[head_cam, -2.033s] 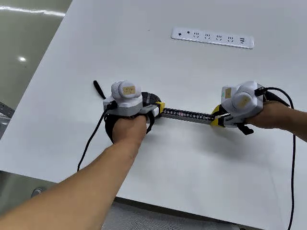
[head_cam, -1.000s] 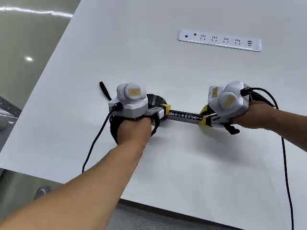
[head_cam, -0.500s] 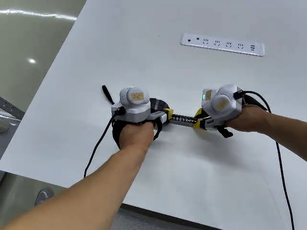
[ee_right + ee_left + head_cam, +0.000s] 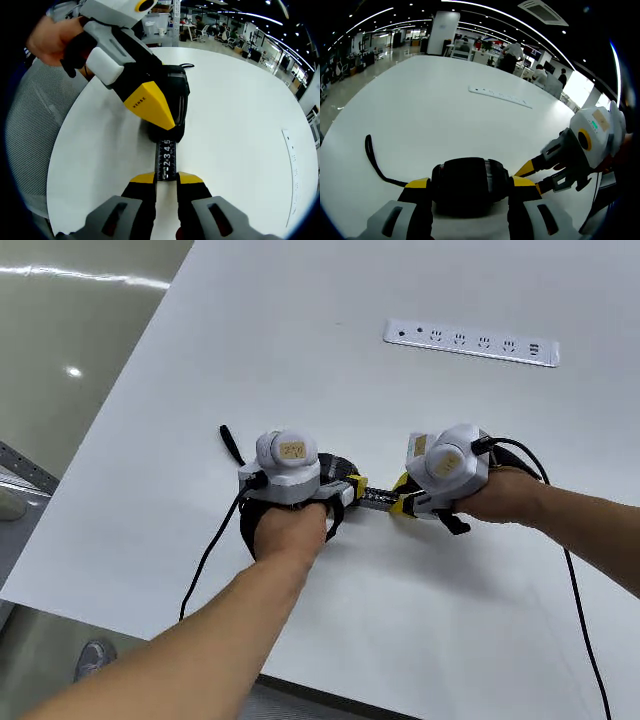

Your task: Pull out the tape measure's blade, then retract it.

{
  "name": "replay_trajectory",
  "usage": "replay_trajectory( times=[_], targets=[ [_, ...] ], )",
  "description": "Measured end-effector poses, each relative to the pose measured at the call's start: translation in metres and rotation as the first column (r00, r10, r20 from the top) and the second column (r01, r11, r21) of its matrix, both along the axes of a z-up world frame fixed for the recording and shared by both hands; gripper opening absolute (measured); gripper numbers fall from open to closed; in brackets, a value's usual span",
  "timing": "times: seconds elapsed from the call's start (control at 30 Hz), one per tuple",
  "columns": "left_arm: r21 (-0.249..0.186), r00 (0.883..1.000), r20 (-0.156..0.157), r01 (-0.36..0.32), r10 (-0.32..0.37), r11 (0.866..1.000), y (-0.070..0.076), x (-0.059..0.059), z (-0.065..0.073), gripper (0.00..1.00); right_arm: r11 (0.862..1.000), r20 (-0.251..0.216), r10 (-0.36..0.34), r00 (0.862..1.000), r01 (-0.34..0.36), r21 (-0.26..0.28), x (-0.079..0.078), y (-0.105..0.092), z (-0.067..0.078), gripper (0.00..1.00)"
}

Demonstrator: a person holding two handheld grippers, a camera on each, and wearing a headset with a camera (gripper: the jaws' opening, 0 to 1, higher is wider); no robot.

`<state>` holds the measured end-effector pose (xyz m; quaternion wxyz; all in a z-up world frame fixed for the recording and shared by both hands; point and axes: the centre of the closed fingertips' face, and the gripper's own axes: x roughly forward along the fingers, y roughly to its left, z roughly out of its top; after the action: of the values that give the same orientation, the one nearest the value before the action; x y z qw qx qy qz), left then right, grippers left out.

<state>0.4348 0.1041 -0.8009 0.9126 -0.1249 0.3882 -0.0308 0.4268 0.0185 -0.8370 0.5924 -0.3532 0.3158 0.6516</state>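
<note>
The tape measure [image 4: 470, 172] sits on the white surface [image 4: 300, 340] near its front edge, with its case clamped between the yellow-tipped fingers of the left tongs [image 4: 350, 488], one finger on each flat side. The case is black and rounded, a squat block with softened corners and a slight sheen. A thin black strap [image 4: 372, 160] trails from its rear end and curves away over the surface.

The blade [image 4: 166, 157] comes out of the case's mouth and points towards the person's right. In the head view its long axis runs nearly level across the surface, dipping a little towards the near edge at the right end. It is a narrow flat strip, dark with white numerals; 2, 3, 4 and 5 read along it in the right gripper view. A short stretch lies bare between case and tip.

The right tongs [image 4: 166, 178] are pinched narrow on the blade's outer end, a yellow tip on each edge of the strip. The two tongs stand close together, tips facing each other along the blade's line. Both have white moulded bodies, with black cables trailing back beside the arms.

A long white power strip [image 4: 470, 342] lies flat farther back on the surface, well apart from the tape measure
</note>
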Motion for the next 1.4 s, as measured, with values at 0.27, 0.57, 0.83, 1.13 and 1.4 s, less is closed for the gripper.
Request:
replay_trajectory(
  times=[0.27, 0.57, 0.83, 1.13, 1.4],
  targets=[
    [-0.002, 1.0, 0.0, 0.001, -0.001, 1.0, 0.001, 0.001, -0.001, 0.57, 1.0, 0.0, 0.0, 1.0, 0.0, 0.005, 0.001, 0.009, -0.003, 0.11],
    [-0.002, 1.0, 0.001, 0.002, -0.002, 1.0, 0.001, 0.001, -0.002, 0.57, 1.0, 0.0, -0.009, 1.0, 0.009, 0.008, 0.001, 0.016, -0.003, 0.11],
    [-0.004, 1.0, -0.001, 0.003, -0.003, 1.0, 0.0, 0.001, -0.001, 0.57, 1.0, -0.007, -0.022, 1.0, 0.022, 0.018, 0.0, 0.023, -0.003, 0.11],
    [-0.005, 1.0, -0.001, 0.001, -0.001, 1.0, 0.001, 0.0, -0.001, 0.57, 0.999, -0.015, -0.033, 0.999, 0.033, 0.024, -0.001, 0.03, -0.002, 0.11],
    [-0.007, 1.0, -0.001, 0.001, -0.001, 1.0, 0.001, 0.0, -0.001, 0.57, 0.999, -0.016, -0.041, 0.999, 0.041, 0.028, -0.002, 0.034, -0.001, 0.11]
  ],
)
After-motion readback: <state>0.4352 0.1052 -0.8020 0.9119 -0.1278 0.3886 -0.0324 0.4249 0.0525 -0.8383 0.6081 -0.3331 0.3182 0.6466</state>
